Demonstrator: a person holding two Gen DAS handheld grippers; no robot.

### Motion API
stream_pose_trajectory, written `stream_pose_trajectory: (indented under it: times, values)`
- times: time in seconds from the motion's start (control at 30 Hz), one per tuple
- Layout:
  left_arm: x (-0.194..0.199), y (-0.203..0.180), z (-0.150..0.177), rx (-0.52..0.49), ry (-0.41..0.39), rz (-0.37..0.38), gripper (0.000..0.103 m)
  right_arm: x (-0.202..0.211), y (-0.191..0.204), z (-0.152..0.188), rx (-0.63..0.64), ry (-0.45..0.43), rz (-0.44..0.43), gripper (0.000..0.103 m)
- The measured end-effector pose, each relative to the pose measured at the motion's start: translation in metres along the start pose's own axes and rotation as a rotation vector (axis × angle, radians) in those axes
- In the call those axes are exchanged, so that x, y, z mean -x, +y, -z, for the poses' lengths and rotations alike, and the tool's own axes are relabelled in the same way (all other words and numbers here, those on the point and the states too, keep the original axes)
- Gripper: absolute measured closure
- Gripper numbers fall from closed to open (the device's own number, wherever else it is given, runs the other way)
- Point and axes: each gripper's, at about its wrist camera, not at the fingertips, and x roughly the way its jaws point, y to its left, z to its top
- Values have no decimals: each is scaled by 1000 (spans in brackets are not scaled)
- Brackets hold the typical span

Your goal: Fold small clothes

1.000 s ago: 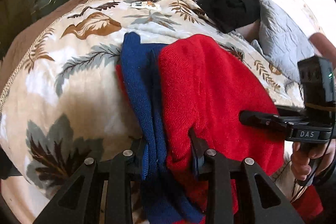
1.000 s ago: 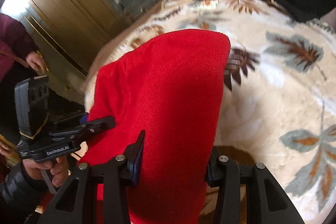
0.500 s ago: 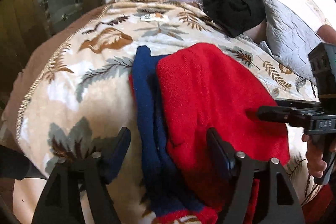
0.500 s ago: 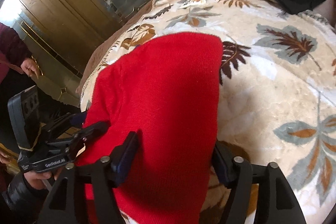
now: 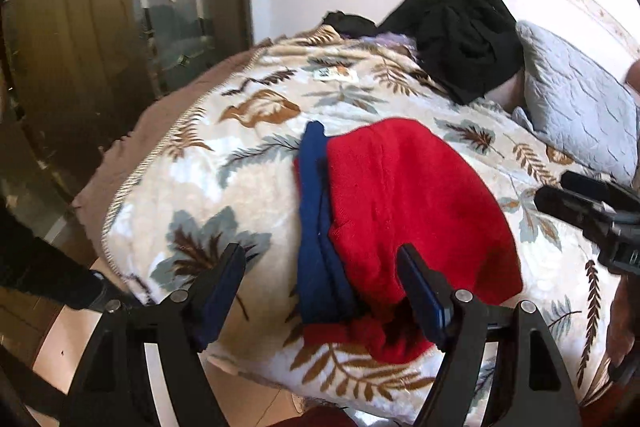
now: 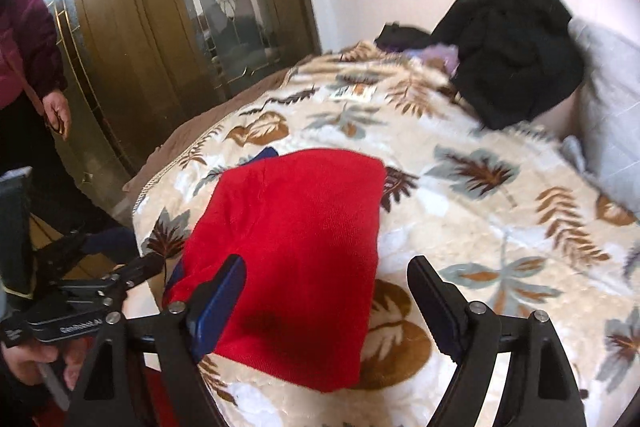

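Note:
A red knit garment (image 5: pixel 412 203) with a blue strip (image 5: pixel 316 227) along its left side lies folded on a leaf-patterned blanket (image 5: pixel 224 187). It also shows in the right wrist view (image 6: pixel 296 247). My left gripper (image 5: pixel 322 283) is open and empty, raised above the garment's near edge. My right gripper (image 6: pixel 328 291) is open and empty, raised above the garment's near right part. Each gripper shows in the other's view: the right one (image 5: pixel 588 211) and the left one (image 6: pixel 92 287).
A black clothes pile (image 5: pixel 460 35) and a grey quilted pillow (image 5: pixel 576 107) lie at the bed's far side. A glass-panelled wooden door (image 6: pixel 180 7) stands to the left. A person in maroon (image 6: pixel 28 39) stands by it. The bed edge drops to tiled floor (image 5: pixel 248 403).
Both grippers opened, let go of the red garment and pulled back and up from it. The garment now lies flat on the blanket.

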Motion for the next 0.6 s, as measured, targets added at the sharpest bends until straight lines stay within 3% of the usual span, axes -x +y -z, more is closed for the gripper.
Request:
stream_pose_trajectory:
  times: [0.2,0.4,0.6]
  values:
    - [46,-6,19,27,-40,-21,21,48,15,27,18,-77,95,17]
    - [85,-13,41,46,-54,-24,20,102,22,60,8,-122,137,17]
    - [112,-20,71,58,-41,-33,17,133,30,96,-9,-111,128,17]
